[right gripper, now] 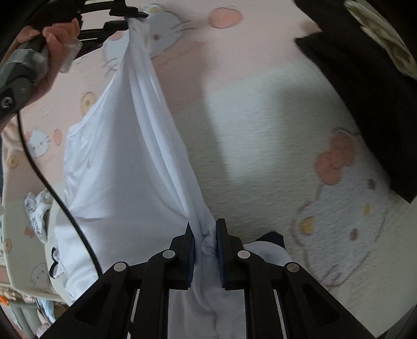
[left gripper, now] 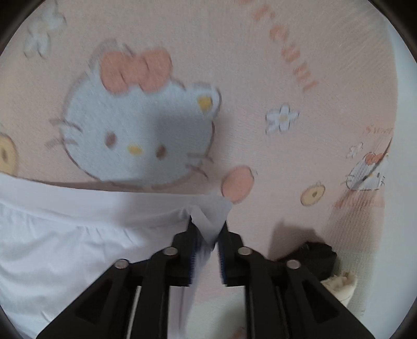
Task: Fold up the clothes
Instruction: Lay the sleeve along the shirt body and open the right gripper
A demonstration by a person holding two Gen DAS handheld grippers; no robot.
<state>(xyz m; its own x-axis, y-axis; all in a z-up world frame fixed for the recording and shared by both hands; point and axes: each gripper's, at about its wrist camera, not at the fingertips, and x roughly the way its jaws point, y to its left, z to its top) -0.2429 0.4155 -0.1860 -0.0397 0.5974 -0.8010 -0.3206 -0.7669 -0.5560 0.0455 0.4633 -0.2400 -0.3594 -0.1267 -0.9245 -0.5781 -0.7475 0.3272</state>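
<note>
One black garment (right gripper: 365,86) beside stretched white garment (right gripper: 125,161)

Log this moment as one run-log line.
left claw: shut on white garment | right claw: shut on white garment | garment stretched between claws above pink cat-print blanket | fold unfinished

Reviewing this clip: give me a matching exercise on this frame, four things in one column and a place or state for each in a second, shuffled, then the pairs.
Things:
1. white garment
2. left gripper
3. black item
4. pink cartoon-print sheet

Places or states:
A. lies at the sheet's far right edge in the right wrist view
B. stretched between both grippers
C. spread flat under everything
D. held in a hand, jaws shut on one end of the cloth

Pairs: 1-B, 2-D, 3-A, 4-C

The right gripper pinches the garment's other end.
</note>
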